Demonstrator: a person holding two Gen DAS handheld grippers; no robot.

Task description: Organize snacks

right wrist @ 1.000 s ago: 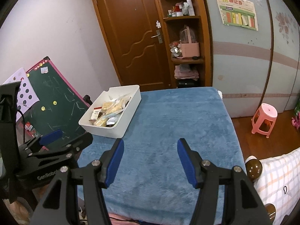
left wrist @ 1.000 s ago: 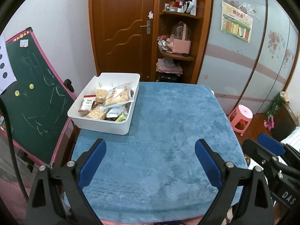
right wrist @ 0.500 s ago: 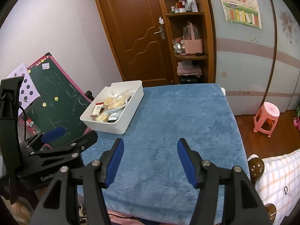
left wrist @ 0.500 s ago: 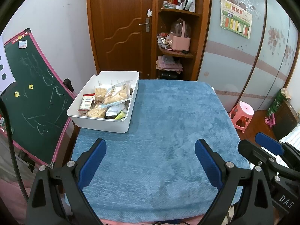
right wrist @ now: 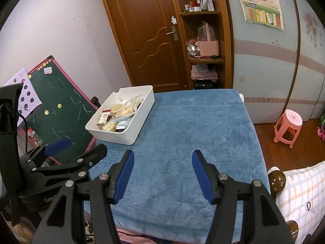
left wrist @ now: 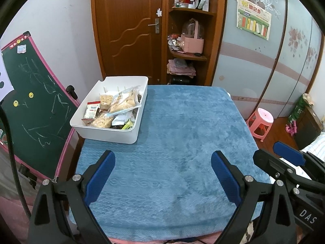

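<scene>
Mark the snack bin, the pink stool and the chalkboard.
snack bin (left wrist: 110,137), left wrist view, near white wall.
pink stool (right wrist: 290,119), right wrist view, seat top.
chalkboard (left wrist: 36,101), left wrist view, green writing face.

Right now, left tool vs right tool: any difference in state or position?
Opening: the left tool looks spread wider than the right tool. Position: the left tool is on the bin side of the table, the right tool on the stool side. Shared: both open, empty, above the near edge.
</scene>
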